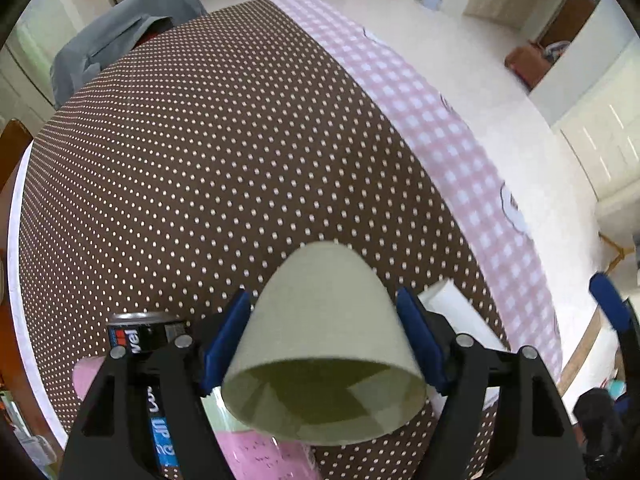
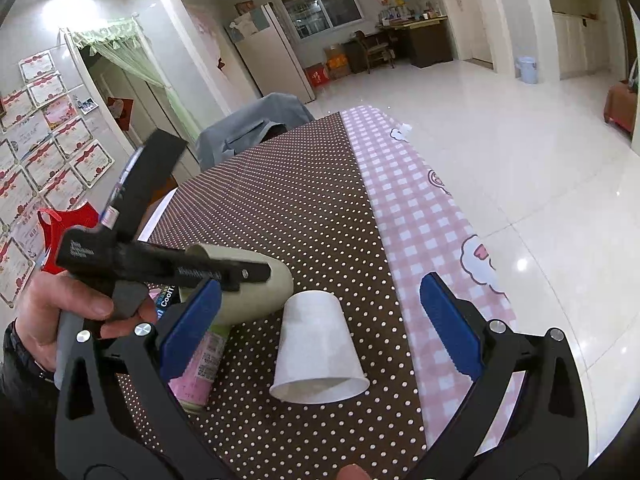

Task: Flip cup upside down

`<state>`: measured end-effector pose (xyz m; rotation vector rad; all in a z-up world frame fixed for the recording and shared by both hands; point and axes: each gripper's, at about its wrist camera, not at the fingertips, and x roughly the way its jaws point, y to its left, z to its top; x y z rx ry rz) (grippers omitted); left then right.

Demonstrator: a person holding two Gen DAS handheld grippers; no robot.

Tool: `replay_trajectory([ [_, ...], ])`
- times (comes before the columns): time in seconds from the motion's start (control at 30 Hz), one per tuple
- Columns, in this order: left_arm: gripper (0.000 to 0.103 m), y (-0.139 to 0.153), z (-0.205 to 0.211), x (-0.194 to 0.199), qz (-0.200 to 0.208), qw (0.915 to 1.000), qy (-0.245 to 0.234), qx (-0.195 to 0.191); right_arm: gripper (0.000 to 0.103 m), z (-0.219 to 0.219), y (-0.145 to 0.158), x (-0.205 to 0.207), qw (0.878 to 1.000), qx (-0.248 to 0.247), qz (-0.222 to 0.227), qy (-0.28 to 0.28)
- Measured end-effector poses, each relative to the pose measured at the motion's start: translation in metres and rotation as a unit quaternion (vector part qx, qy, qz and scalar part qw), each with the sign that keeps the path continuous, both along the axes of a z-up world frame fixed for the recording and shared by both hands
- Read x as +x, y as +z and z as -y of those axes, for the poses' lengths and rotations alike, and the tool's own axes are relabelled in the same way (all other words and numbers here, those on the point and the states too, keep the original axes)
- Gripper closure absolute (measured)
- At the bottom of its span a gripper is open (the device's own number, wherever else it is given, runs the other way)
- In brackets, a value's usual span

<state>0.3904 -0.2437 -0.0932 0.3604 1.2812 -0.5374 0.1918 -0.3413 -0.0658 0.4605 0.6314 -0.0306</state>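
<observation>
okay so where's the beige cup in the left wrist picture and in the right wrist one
Left wrist: beige cup bottom centre, between the left gripper's blue pads, mouth toward the camera.
Right wrist: same cup left of centre, partly behind the left gripper's black body.
Shared landmark: white cup, upside down on the dotted cloth; only a sliver shows in the left view.

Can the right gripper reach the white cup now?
Probably yes. The right gripper is open, and the white cup stands upside down on the table between its fingers, with nothing in front. The left gripper holds the beige cup off to the side.
</observation>
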Motion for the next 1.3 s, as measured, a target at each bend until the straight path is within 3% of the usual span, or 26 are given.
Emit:
replay_trajectory([
  [0.33,0.031,-0.029,0.006,-0.013,-0.033,0.9986,-0.029,0.029,0.006,0.002,0.001,-0.003,1.000,0.004,0.006,-0.001],
  [0.53,0.032,-0.030,0.000,-0.013,-0.038,0.9988,-0.024,0.018,0.006,0.004,0.003,-0.005,1.000,0.005,0.011,-0.003],
  [0.8,0.028,-0.033,0.006,-0.017,-0.042,0.9975,-0.035,0.044,0.006,-0.001,0.005,-0.009,1.000,0.005,0.015,0.001],
  [1.03,0.029,-0.029,-0.005,-0.020,-0.031,0.9993,-0.010,0.017,0.006,-0.001,0.010,-0.019,1.000,0.002,0.022,-0.006],
  [1.3,0.029,0.026,-0.045,-0.046,0.019,0.9983,0.015,-0.053,0.006,-0.010,0.022,-0.036,0.999,-0.004,0.039,-0.011],
])
